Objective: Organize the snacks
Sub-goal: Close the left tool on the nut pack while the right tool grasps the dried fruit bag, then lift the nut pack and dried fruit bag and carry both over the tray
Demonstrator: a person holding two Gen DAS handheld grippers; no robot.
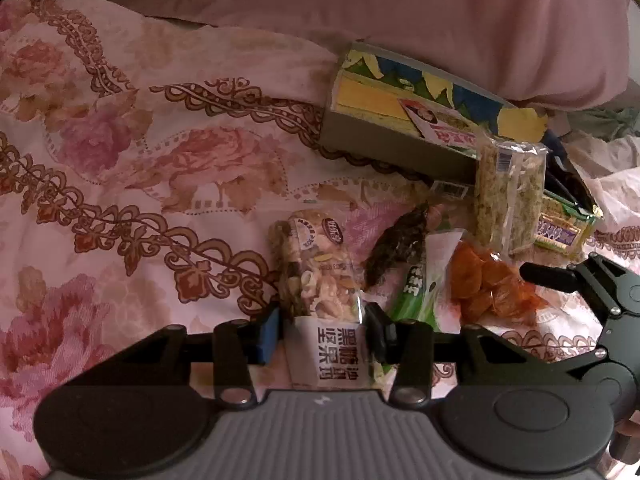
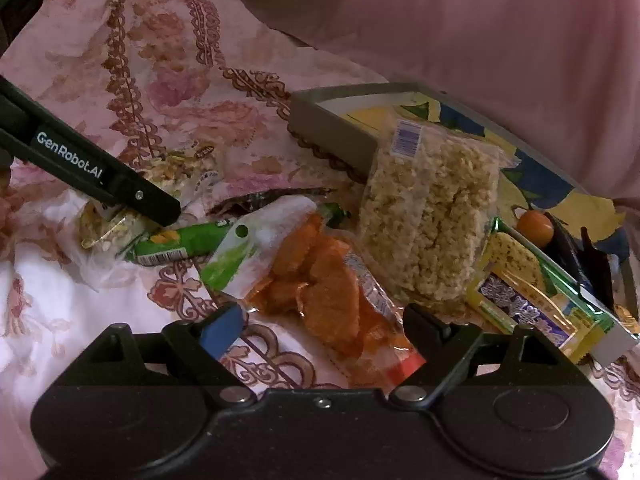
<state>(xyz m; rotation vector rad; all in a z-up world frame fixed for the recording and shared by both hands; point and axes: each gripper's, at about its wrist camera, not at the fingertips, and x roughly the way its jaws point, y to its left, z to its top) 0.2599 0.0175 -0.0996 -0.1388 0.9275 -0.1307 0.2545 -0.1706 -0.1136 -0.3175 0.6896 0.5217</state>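
Note:
Snacks lie on a floral bedspread beside a grey box (image 1: 384,148) (image 2: 332,128). My left gripper (image 1: 322,328) is shut on a clear nut bar packet (image 1: 316,276) with a white end. It also shows in the right wrist view (image 2: 176,168). My right gripper (image 2: 324,328) is open around an orange snack packet (image 2: 320,292) (image 1: 484,284), one finger on each side. A rice crisp packet (image 2: 428,216) (image 1: 508,196) leans on the box. A green-and-white packet (image 2: 236,256) (image 1: 424,280) and a dark snack (image 1: 400,248) lie between.
A yellow-green biscuit pack (image 2: 532,300) (image 1: 564,232) leans on the box's near corner, by a small orange ball (image 2: 534,228). A green tube packet (image 2: 180,246) lies left. A pink pillow (image 1: 440,12) rises behind. Open bedspread (image 1: 120,160) stretches left.

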